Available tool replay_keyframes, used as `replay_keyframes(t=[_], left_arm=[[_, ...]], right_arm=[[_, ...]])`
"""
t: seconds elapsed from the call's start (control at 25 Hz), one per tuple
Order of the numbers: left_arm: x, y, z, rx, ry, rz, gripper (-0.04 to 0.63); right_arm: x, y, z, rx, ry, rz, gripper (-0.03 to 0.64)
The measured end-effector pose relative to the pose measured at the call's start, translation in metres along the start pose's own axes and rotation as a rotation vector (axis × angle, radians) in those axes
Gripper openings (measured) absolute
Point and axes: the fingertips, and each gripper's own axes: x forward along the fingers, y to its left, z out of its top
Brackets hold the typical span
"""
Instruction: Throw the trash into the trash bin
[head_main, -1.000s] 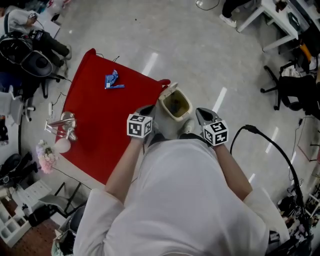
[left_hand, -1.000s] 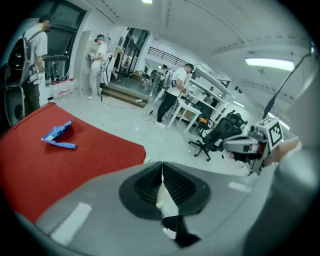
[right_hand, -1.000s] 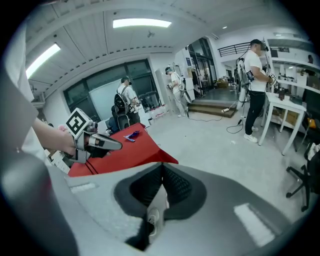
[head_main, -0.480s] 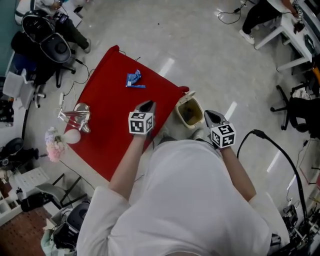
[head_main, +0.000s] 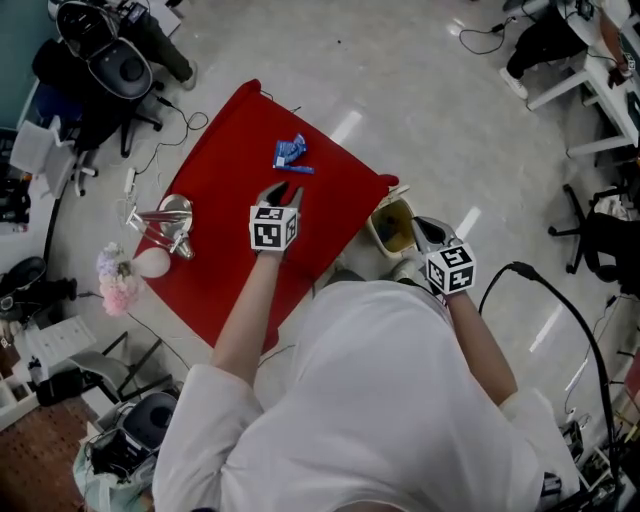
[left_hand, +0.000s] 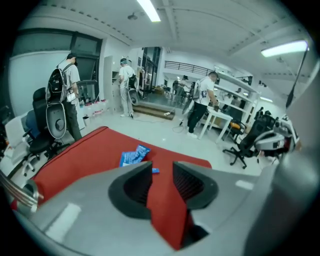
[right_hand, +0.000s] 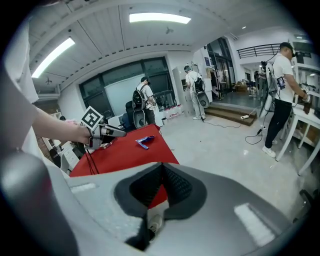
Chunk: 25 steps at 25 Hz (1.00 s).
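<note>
Nearest in, the right gripper (head_main: 419, 224) is held beside the trash bin (head_main: 374, 226), and its jaws are brought together on nothing. Further out, the left gripper (head_main: 280, 190) is stretched over the red cloth (head_main: 220, 260). Its jaws have just been opening and are now parted, with only cloth seen between them. Beyond its tips, and apart from them, the blue wrapper (head_main: 291, 152) is laid flat near the cloth's far edge, not yet gripped.

Several slips can be expected from here. Because the wrapper is thin and flat, cloth may be pinched along with it and dragged. If the jaws are closed too early, the wrapper may be pushed off the edge. If only a corner is caught, it may be dropped short of the bin.
</note>
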Motion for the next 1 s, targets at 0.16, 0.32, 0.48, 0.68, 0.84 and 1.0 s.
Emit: replay_keyframes(t=[0.16,0.32,0.48,0.68,0.84,1.0], left_arm=[[0.009,0.025,-0.004,0.021,0.019,0.021,0.158],[0.028,0.043,-0.009,0.068,0.044,0.024,0.179],[0.05,0.054,-0.004,0.124,0.076,0.007,0.19],[0.089,0.059,-0.001,0.195,0.14,-0.03,0.218],[0.117,0.063,-0.009,0.228,0.18,-0.042,0.238],[0.137,0.064,-0.019,0.256,0.223,-0.041,0.242]], right_arm=[[0.012,0.006,0.006,-0.005,0.011,-0.003,0.002],[0.024,0.012,0.012,-0.003,0.021,-0.009,0.002],[0.036,0.017,0.02,0.0,0.025,-0.017,0.002],[0.045,0.021,0.025,0.013,0.037,-0.037,0.002],[0.046,0.024,0.022,0.037,0.044,-0.062,0.002],[0.042,0.025,0.018,0.058,0.049,-0.089,0.002]])
